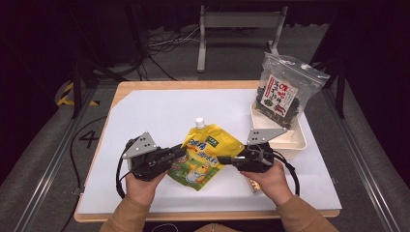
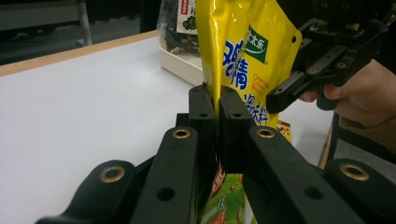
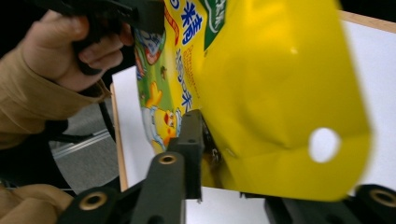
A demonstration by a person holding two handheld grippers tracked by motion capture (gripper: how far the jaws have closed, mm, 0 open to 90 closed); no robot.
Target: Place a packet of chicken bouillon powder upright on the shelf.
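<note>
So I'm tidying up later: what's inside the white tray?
A clear bag of dark dried food with a red-and-white label stands in the white tray. The tray's floor beneath the bag is hidden.

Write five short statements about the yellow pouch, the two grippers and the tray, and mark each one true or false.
1. The left gripper is shut on the yellow pouch. True.
2. The pouch lies untouched in the white tray. False: it is over the white table, between the two grippers.
3. A clear bag of dark food stands in the tray. True.
4. The pouch has a red cap. False: the cap is white.
5. The right gripper is at the pouch's edge, opposite the left one. True: its one visible jaw lies against the pouch; the other is hidden behind it.
</note>
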